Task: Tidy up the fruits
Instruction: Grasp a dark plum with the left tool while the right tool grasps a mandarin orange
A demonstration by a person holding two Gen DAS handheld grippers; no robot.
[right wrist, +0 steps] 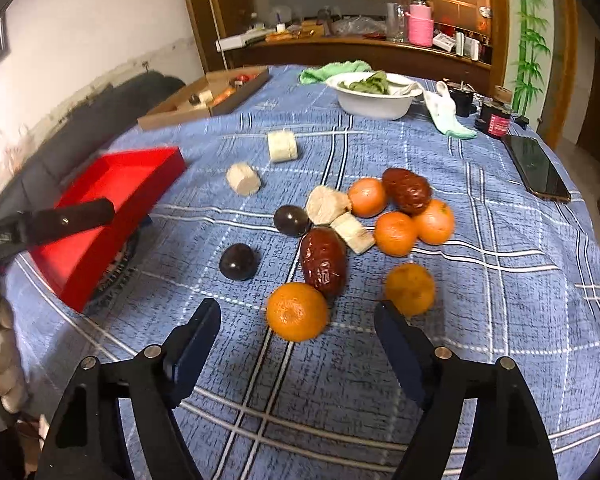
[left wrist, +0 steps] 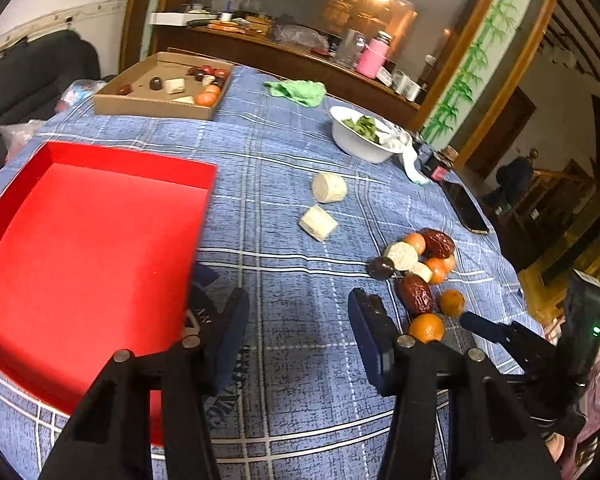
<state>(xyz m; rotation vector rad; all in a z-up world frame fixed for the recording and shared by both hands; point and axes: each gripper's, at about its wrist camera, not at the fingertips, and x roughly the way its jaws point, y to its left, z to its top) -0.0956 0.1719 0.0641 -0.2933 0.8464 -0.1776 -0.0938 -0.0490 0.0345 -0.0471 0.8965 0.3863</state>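
Loose fruit lies on the blue checked cloth: several oranges, two red dates (right wrist: 324, 266), two dark plums (right wrist: 238, 262) and pale cut chunks (right wrist: 242, 178). My right gripper (right wrist: 300, 332) is open, and the nearest orange (right wrist: 297, 312) sits just ahead of its fingertips, untouched. In the left wrist view that orange (left wrist: 426, 328) lies beside a right finger (left wrist: 476, 322). My left gripper (left wrist: 296, 320) is open over bare cloth, its left finger against the right wall of the red tray (left wrist: 92, 248). The tray holds nothing. A left finger (right wrist: 80, 214) crosses the tray (right wrist: 120, 184) in the right wrist view.
A cardboard box (left wrist: 152, 106) with sorted fruit stands at the far left. A white bowl (right wrist: 374, 106) of greens, a green cloth (left wrist: 296, 92), a dark jar (right wrist: 498, 118) and a phone (right wrist: 538, 168) lie toward the far right edge. A sofa borders the table's left.
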